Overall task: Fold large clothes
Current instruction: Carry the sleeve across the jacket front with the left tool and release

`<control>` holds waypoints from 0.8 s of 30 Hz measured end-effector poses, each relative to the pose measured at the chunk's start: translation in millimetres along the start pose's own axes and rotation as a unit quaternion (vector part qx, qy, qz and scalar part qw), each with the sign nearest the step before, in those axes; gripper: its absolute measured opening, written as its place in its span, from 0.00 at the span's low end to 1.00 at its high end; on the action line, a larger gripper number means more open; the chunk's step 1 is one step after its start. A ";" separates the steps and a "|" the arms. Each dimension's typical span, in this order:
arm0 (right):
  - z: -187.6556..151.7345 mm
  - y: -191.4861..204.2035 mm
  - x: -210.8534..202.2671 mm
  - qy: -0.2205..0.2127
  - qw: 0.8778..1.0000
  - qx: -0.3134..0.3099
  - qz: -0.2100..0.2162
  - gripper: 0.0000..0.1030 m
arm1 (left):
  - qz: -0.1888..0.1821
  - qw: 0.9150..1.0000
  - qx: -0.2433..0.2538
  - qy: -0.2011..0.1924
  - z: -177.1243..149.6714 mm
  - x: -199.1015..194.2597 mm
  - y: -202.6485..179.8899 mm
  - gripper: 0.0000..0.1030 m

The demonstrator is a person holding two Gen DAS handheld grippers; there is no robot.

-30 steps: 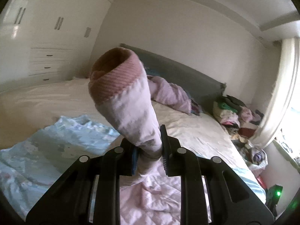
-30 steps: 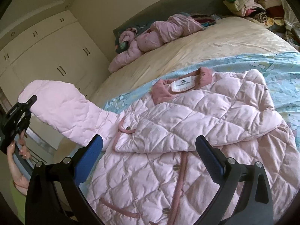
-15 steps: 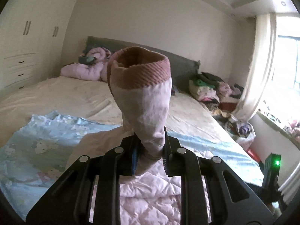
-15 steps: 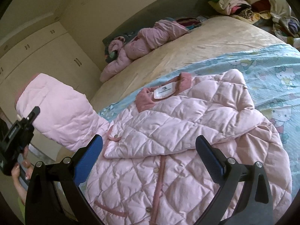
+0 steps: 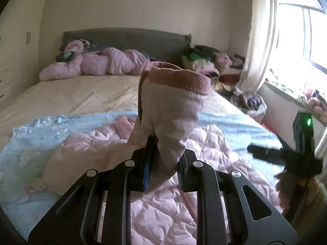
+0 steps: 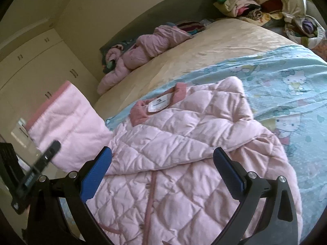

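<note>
A pink quilted jacket [image 6: 184,143] lies front-up on a light blue cartoon-print blanket [image 6: 286,77] on the bed, one sleeve folded across its chest. My left gripper [image 5: 163,163] is shut on the other sleeve [image 5: 173,106], which stands up from the jaws with its darker pink cuff on top. In the right wrist view that sleeve [image 6: 69,122] is lifted at the jacket's left side, with the left gripper [image 6: 38,167] below it. My right gripper [image 6: 162,169] is open and empty above the jacket's lower front; it also shows in the left wrist view [image 5: 286,155].
A second pink garment [image 6: 143,49] lies bunched by the grey headboard [image 5: 126,38]. A pile of mixed clothes [image 6: 255,0] sits beside the bed near the curtain [image 5: 259,36] and window. White wardrobes [image 6: 40,61] line the left wall.
My left gripper has swung right and lower with the sleeve, bringing it over the jacket's body. My right gripper stayed open, shifting slightly over the jacket.
</note>
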State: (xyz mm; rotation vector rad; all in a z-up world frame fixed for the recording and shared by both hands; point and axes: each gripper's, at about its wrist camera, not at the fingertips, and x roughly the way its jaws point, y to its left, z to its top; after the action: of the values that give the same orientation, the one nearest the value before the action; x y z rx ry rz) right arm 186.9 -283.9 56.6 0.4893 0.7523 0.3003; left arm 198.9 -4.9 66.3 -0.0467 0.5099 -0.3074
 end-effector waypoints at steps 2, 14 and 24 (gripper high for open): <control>0.1 -7.2 -4.0 -0.004 1.000 0.006 -0.004 0.96 | -0.004 1.000 0.013 0.016 -9.1 12.1 -6.6 0.13; 7.3 -44.4 -23.5 -0.014 0.999 0.048 -0.015 0.96 | -0.009 0.991 0.090 0.095 -61.5 59.2 -44.6 0.14; 2.9 -42.9 -2.7 0.029 0.996 0.078 0.019 0.96 | 0.004 0.981 0.135 0.142 -94.0 68.7 -54.0 0.59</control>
State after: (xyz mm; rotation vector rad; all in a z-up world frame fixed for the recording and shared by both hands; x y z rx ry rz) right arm 190.8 -322.3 37.4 0.6452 0.8277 0.2930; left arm 195.0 -74.0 -41.7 0.2656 0.7464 -0.3756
